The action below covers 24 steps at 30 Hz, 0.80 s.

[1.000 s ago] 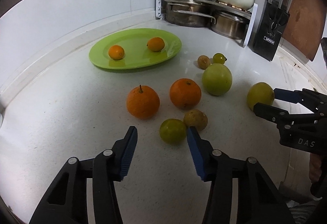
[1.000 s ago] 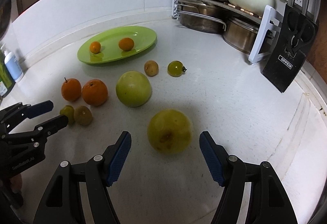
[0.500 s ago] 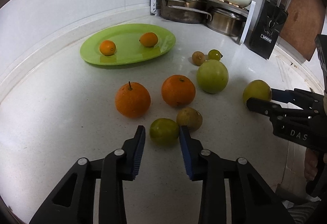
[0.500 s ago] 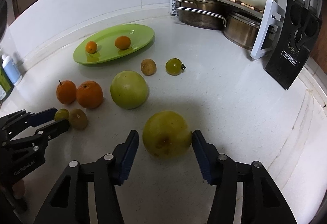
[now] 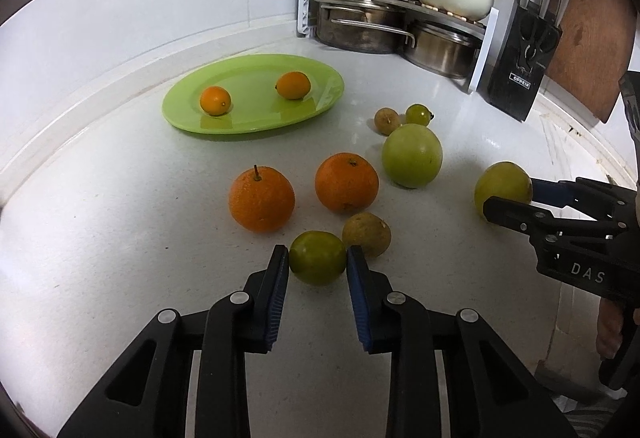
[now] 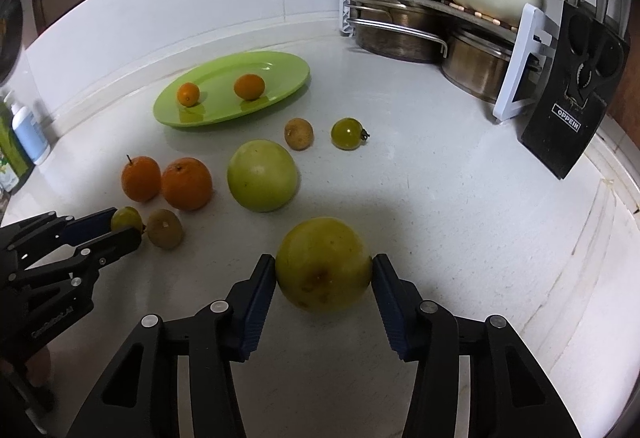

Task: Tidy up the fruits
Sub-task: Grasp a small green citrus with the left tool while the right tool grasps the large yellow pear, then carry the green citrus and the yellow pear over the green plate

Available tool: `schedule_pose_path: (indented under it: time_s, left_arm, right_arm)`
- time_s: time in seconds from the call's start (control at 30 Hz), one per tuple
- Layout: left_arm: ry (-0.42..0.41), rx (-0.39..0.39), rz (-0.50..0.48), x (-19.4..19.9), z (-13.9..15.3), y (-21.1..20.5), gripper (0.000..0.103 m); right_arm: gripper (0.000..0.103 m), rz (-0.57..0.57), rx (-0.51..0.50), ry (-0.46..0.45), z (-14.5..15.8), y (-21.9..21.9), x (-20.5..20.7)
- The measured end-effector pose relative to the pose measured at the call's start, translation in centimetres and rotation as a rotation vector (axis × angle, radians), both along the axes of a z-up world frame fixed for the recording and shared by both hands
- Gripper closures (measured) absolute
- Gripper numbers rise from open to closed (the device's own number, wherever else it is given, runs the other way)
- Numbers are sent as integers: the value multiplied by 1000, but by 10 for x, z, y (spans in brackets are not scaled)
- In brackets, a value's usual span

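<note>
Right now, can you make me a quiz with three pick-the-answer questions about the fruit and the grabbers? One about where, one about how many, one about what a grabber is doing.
1. Where are the two small orange fruits?
A. on the green plate
B. on the pot rack
C. beside the knife block

2. How many big oranges sit on the counter?
A. one
B. two
C. four

3. What is the left hand-held gripper doing?
A. hanging open over the plate
B. squeezing a small green fruit
C. gripping a pot handle

Answers:
1 A, both rest inside the plate's rim.
2 B, two stand side by side in front of the plate.
3 B, its blue pads press both sides of the fruit, which sits on the counter.
</note>
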State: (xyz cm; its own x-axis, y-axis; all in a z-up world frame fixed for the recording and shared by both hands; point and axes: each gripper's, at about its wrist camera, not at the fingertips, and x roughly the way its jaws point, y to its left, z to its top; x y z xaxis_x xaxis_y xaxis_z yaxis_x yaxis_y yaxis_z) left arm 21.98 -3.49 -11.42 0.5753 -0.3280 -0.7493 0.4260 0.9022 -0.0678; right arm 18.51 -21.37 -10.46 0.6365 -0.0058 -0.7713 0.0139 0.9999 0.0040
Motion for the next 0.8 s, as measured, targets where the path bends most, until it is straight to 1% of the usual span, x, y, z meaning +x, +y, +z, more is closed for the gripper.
schedule_pose_path:
  time_s: [0.23, 0.43, 0.63, 0.8]
  left_arm:
    - [-25, -12, 15, -7, 12, 3, 73]
    - [-68, -23, 21, -15, 29, 7, 73]
    - [-136, -44, 34, -21, 53, 13, 73]
    - [-192, -44, 38, -21, 71, 15, 73]
  right_arm:
    - [53, 24, -1, -38, 13, 7, -8]
    - [53, 44, 3, -75, 26, 11, -14]
    - [53, 70, 5, -126, 46, 18, -19]
    - [53, 99, 11, -172, 60, 24, -19]
